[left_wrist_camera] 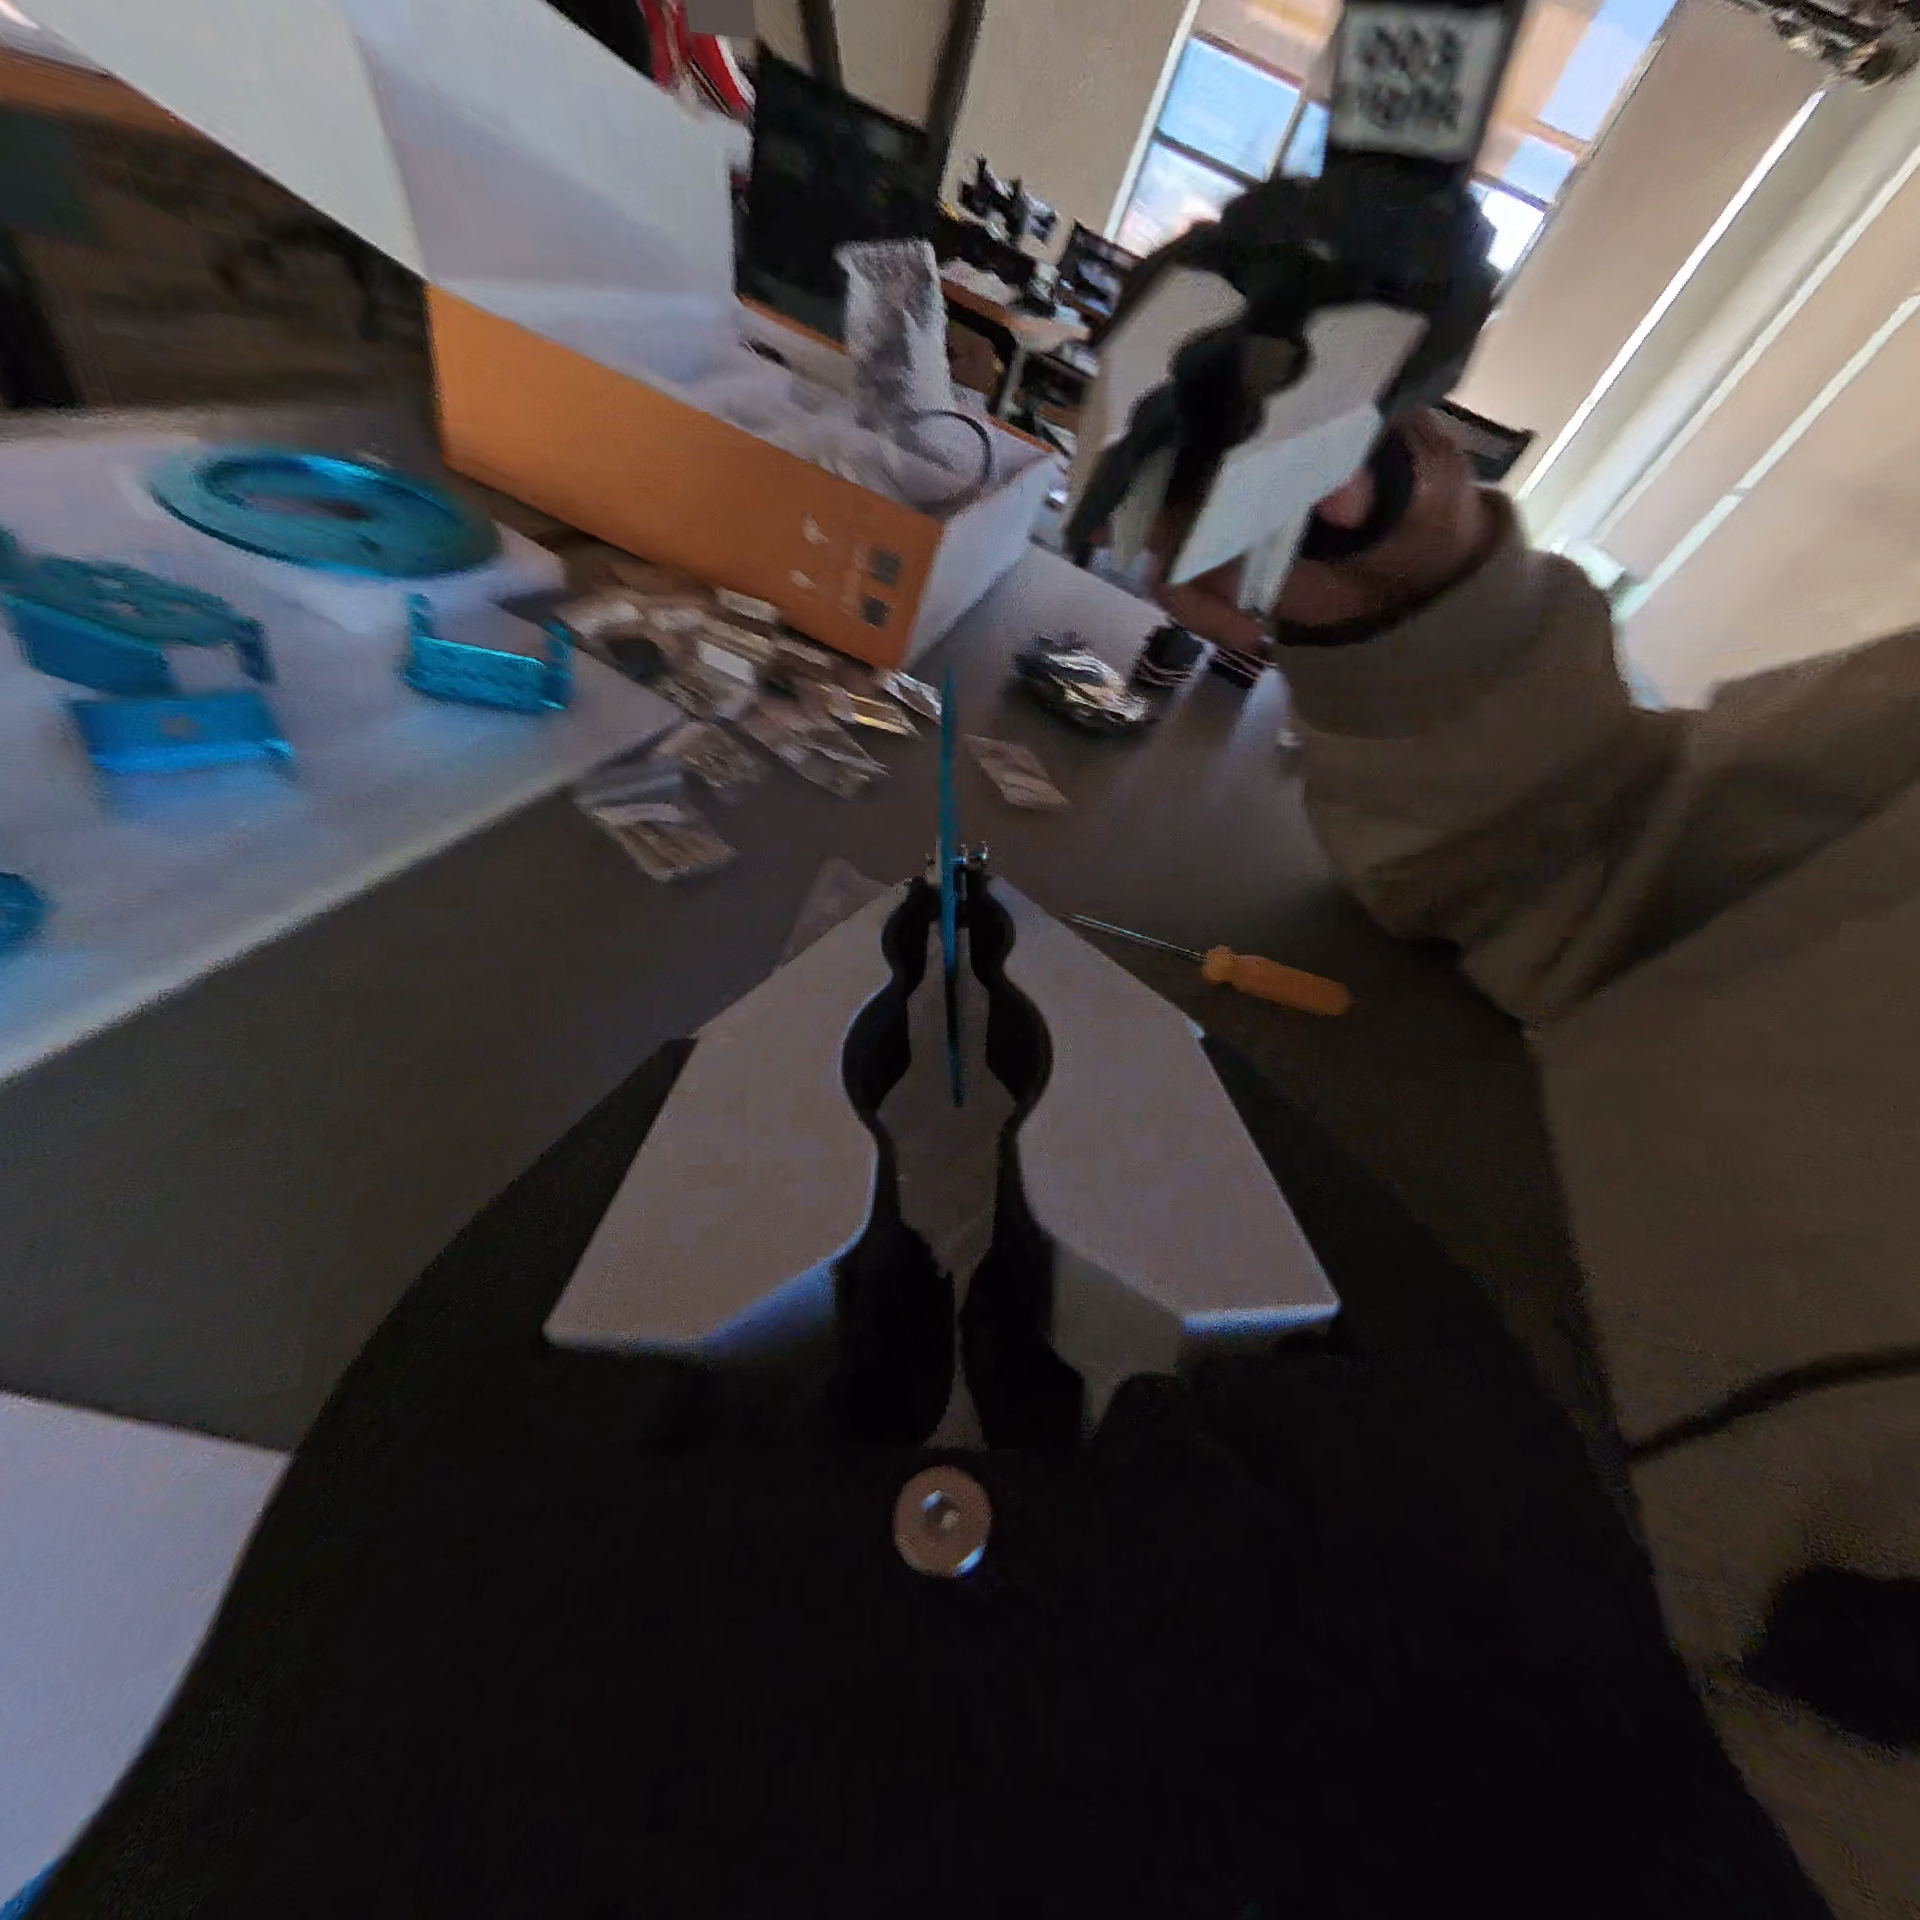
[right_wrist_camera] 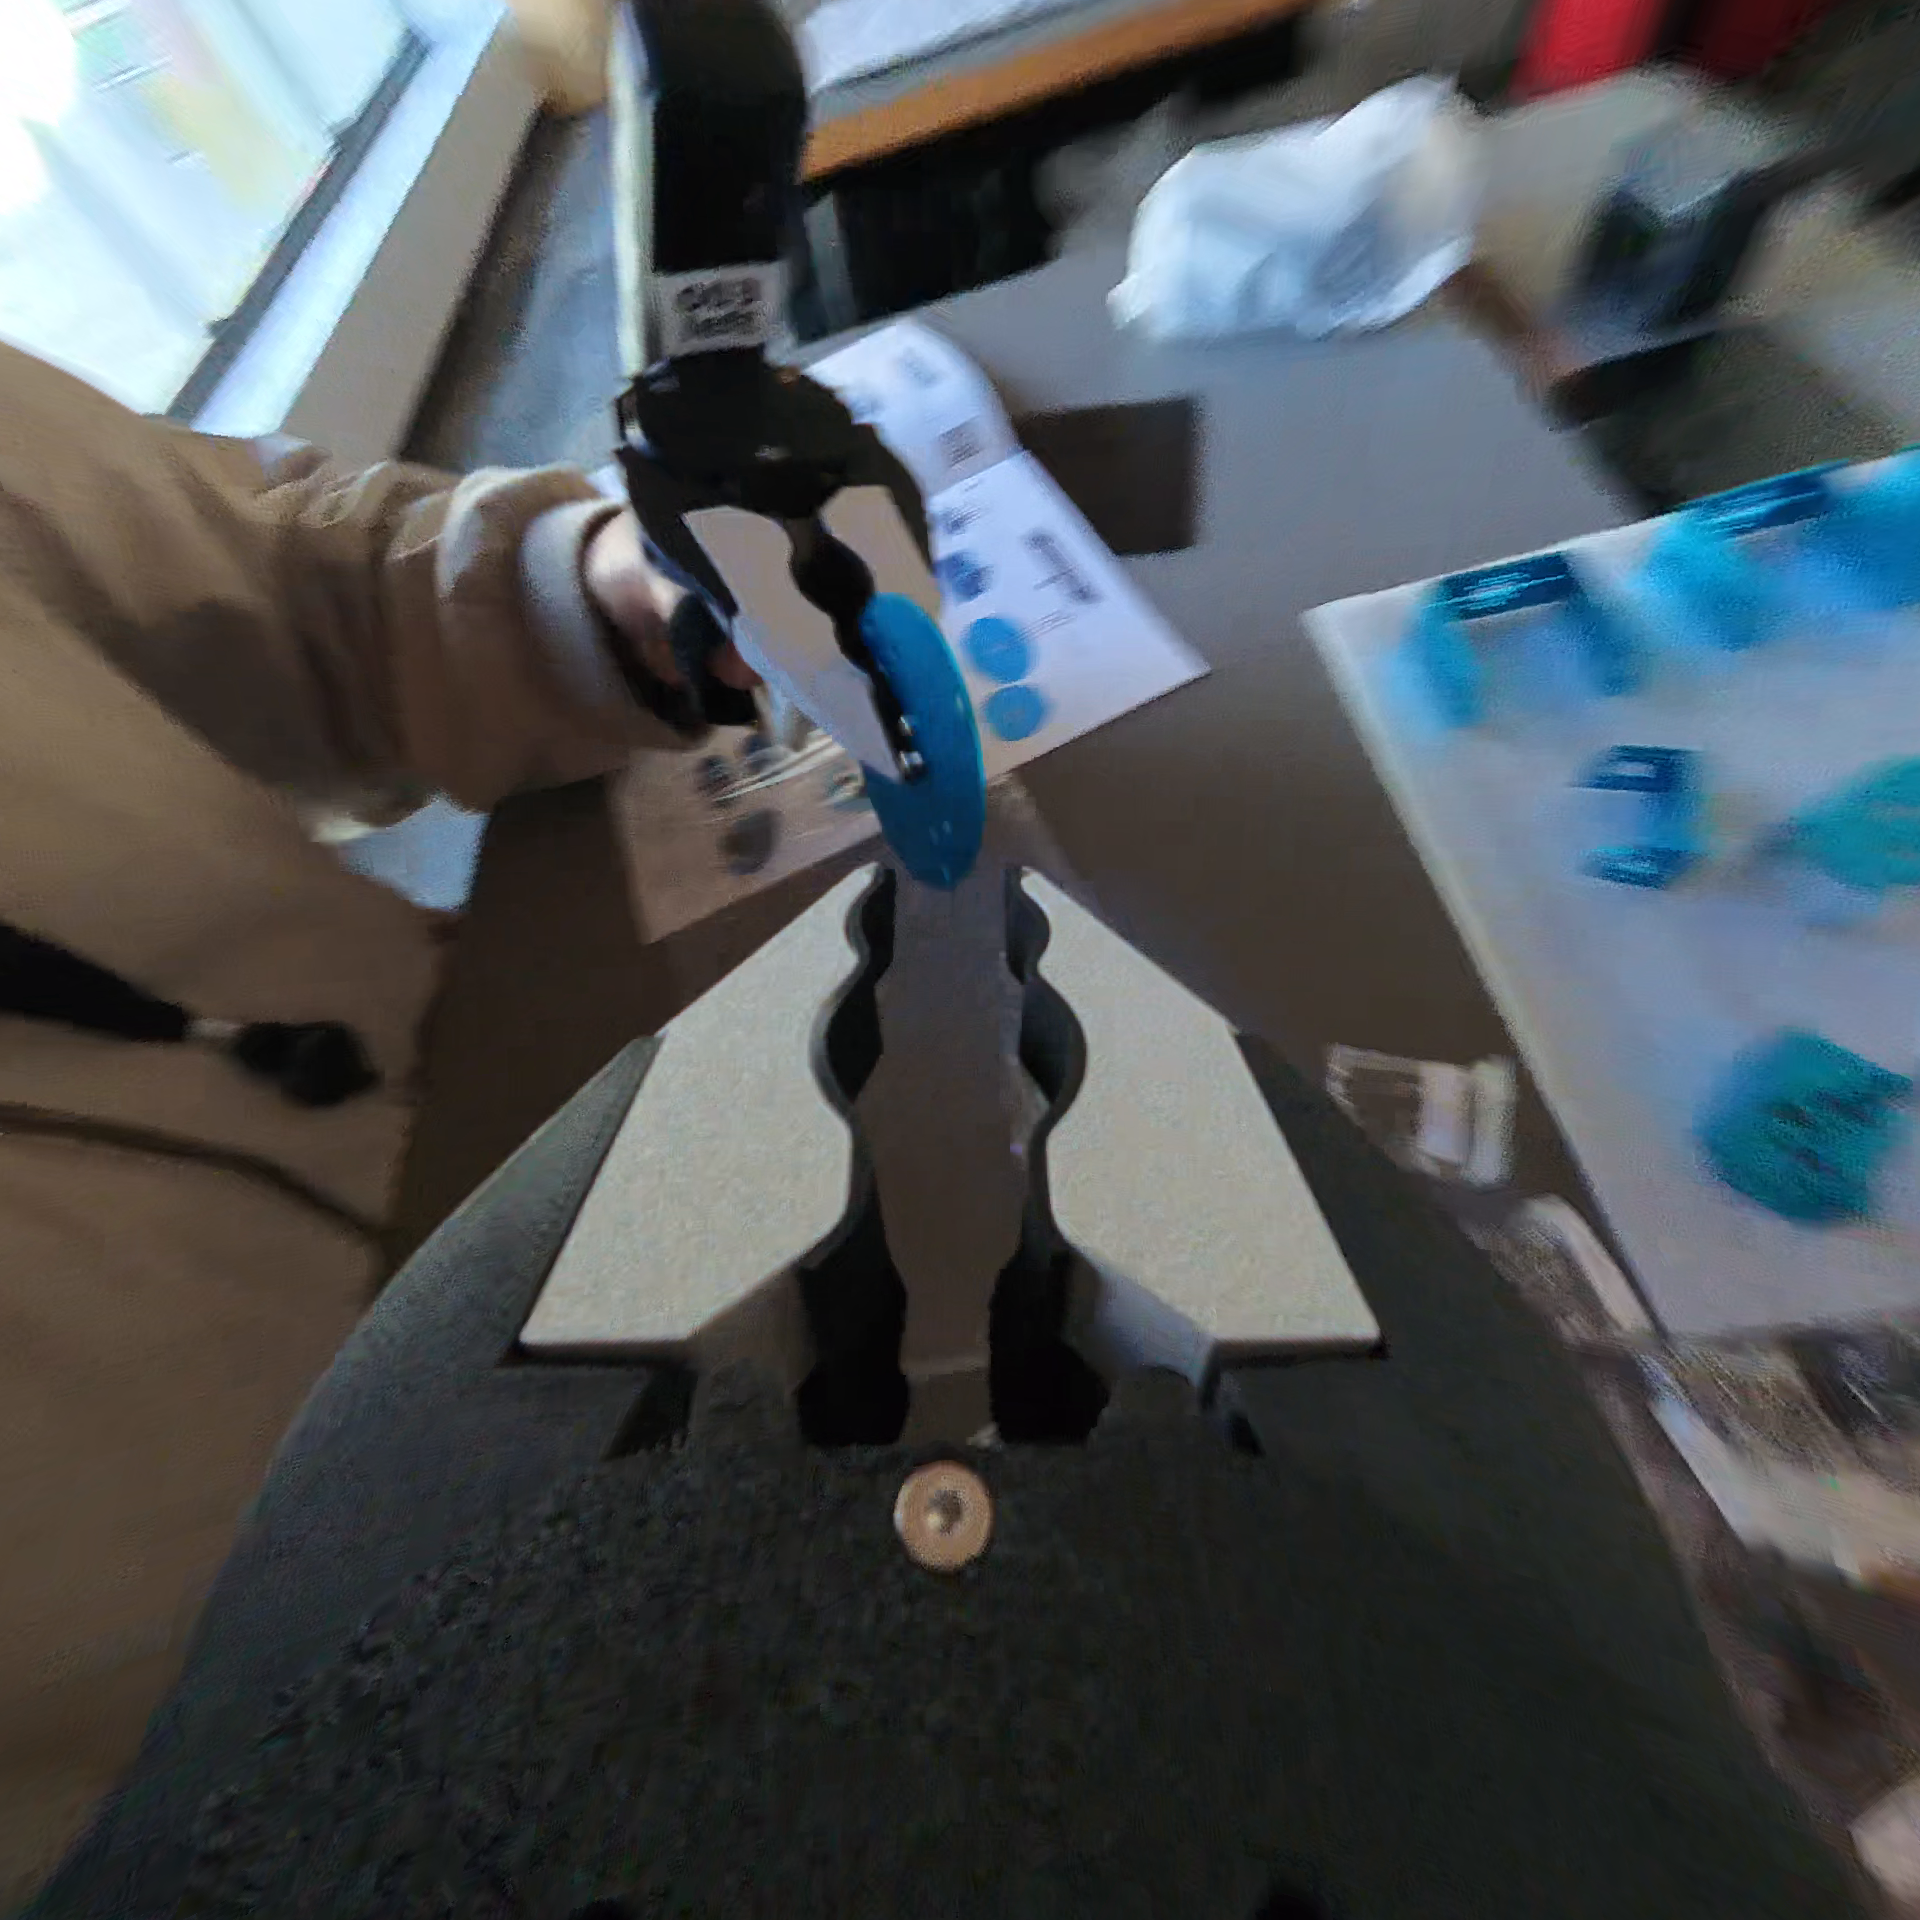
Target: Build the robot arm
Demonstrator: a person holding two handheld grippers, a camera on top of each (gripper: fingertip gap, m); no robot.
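Observation:
My left gripper is shut on a thin blue metal disc, which I see edge-on and upright between its fingertips, above the dark table. In the right wrist view the same disc shows its round perforated face, clamped by the left gripper, which a hand in a beige sleeve holds. My right gripper is open and empty, its tips just below the disc's lower edge. It also shows in the left wrist view, raised at the upper right and apart from the disc.
An orange-handled screwdriver lies on the dark table. A white foam sheet carries several blue metal parts. An orange and white box, small bags of hardware and an open booklet lie around. The grippers' ends are close to 9 cm from one another.

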